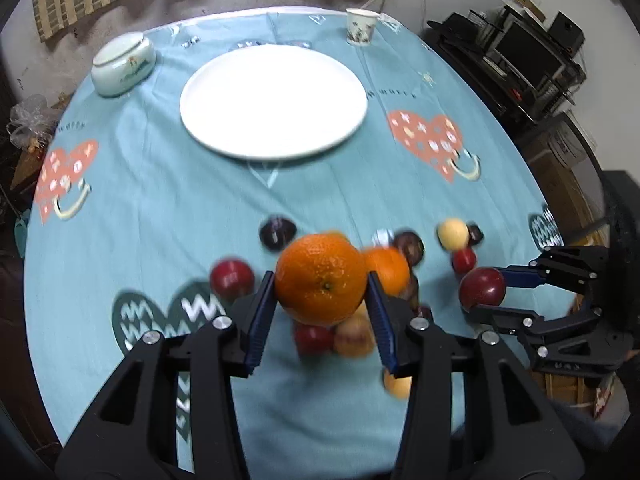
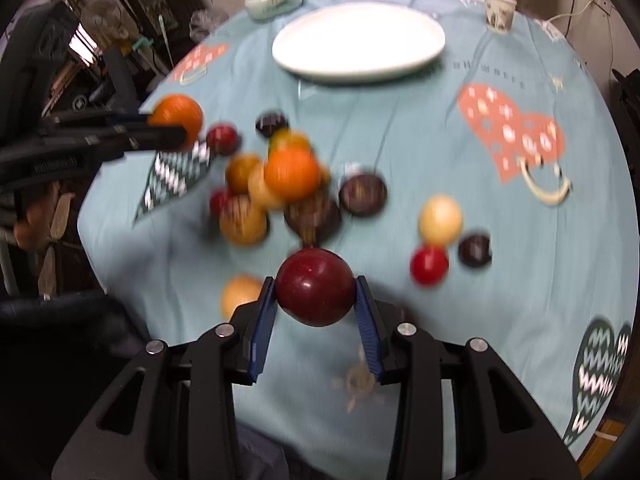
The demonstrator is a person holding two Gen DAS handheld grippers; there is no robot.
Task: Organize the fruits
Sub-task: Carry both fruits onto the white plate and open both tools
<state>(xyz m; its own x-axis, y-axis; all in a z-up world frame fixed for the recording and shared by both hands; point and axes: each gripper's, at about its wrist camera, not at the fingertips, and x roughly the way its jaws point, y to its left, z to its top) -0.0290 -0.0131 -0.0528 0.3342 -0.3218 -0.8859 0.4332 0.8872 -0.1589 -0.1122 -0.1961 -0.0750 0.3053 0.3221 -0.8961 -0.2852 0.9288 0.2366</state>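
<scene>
My left gripper (image 1: 321, 286) is shut on a large orange (image 1: 321, 278) and holds it above the fruit pile; it also shows at the left of the right wrist view (image 2: 176, 118). My right gripper (image 2: 316, 292) is shut on a dark red apple (image 2: 315, 287), lifted off the cloth; in the left wrist view it shows at the right (image 1: 482, 287). A heap of several fruits (image 2: 280, 184), orange, yellow, red and dark, lies on the blue tablecloth. A big empty white plate (image 1: 273, 100) sits beyond it, also in the right wrist view (image 2: 358, 42).
A lidded white ceramic bowl (image 1: 124, 66) stands at the far left, a paper cup (image 1: 360, 26) at the far right. Loose fruits lie right of the heap: a yellow one (image 2: 440, 220), a red one (image 2: 429, 266), a dark one (image 2: 475, 250). Shelves and clutter surround the round table.
</scene>
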